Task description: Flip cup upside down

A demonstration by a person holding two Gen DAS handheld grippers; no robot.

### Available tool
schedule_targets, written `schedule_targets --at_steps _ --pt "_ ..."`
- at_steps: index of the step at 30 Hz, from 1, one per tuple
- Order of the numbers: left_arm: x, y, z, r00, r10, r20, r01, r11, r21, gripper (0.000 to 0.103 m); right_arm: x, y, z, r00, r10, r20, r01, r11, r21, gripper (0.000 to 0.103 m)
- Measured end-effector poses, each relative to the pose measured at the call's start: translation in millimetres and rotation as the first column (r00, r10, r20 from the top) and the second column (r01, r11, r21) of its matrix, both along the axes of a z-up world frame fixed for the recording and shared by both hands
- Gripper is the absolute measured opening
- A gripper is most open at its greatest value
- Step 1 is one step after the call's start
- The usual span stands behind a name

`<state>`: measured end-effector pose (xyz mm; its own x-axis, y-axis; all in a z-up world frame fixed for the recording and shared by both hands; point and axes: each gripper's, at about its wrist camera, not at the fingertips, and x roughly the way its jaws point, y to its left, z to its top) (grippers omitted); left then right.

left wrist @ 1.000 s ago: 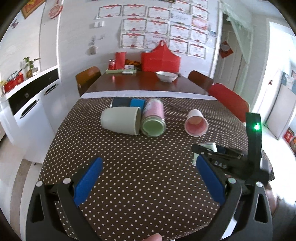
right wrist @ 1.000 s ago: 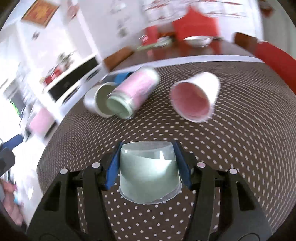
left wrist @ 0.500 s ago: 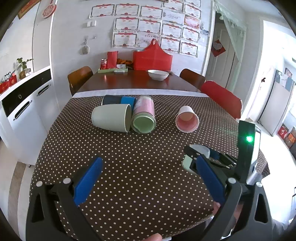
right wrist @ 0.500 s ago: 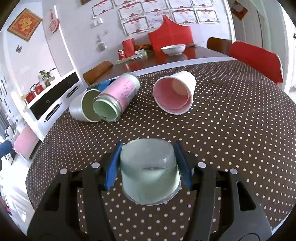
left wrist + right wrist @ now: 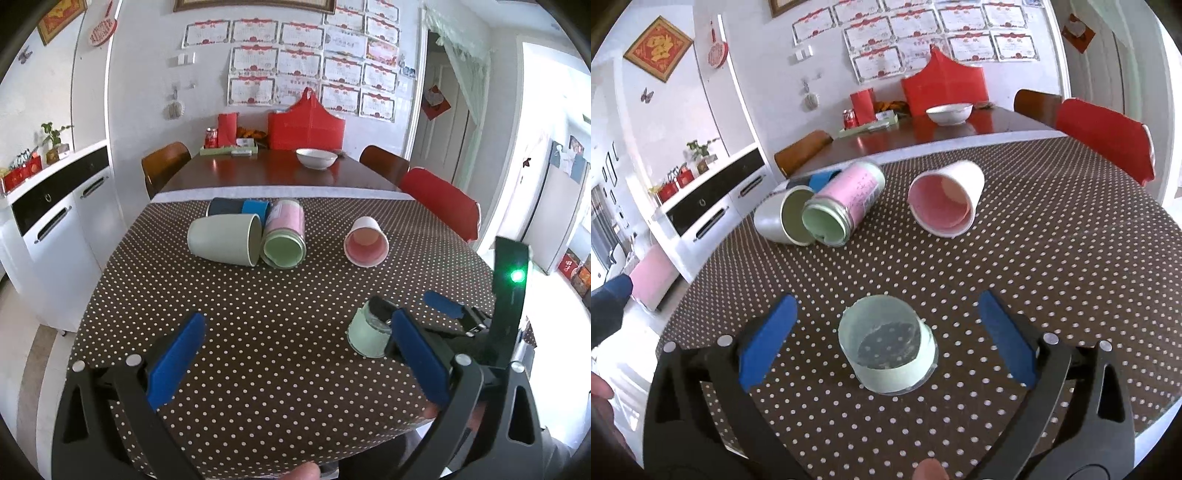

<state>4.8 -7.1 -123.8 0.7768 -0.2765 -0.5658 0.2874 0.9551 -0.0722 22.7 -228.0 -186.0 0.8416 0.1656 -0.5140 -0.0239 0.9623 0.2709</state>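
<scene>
A small pale green translucent cup (image 5: 888,352) stands upside down on the dotted tablecloth, between the open blue fingers of my right gripper (image 5: 886,341), which do not touch it. The same cup (image 5: 369,332) shows at the right of the left wrist view, with the right gripper (image 5: 417,308) around it. My left gripper (image 5: 295,365) is open and empty above the near part of the table.
Further back lie a grey-green cup (image 5: 225,240), a pink-labelled jar (image 5: 284,240), a dark blue cup (image 5: 236,208) and a white cup with pink inside (image 5: 365,242), all on their sides. The table's front edge (image 5: 258,454) is close. A red chair (image 5: 439,203) stands at the right.
The right gripper has opened and let go of the small green cup, which now stands upside down on the cloth. The left gripper has stayed open.
</scene>
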Motion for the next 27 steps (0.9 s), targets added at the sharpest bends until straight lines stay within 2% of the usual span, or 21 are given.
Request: schedule_targets --at_steps 10,18,27 --pt "-48.3 -9.9 34.0 0.988 0.059 0.144 -0.065 0.997 0.036 0.099 -64.6 -17.2 52.8 0.990 -0.109 0.086 0.116 0.990 -0.078 0.097" --pt "-102.8 -16.3 51.9 0.953 0.150 0.263 -0.167 0.985 0.040 0.099 -131.8 -4.0 93.5 0.977 -0.104 0.187 0.135 0.978 -0.157 0.097" --pt "-149.5 -15.1 76.5 0.916 0.213 0.340 -0.225 0.974 -0.004 0.099 -184.0 -6.5 116.5 0.957 -0.130 0.260 0.168 0.977 -0.130 0.097"
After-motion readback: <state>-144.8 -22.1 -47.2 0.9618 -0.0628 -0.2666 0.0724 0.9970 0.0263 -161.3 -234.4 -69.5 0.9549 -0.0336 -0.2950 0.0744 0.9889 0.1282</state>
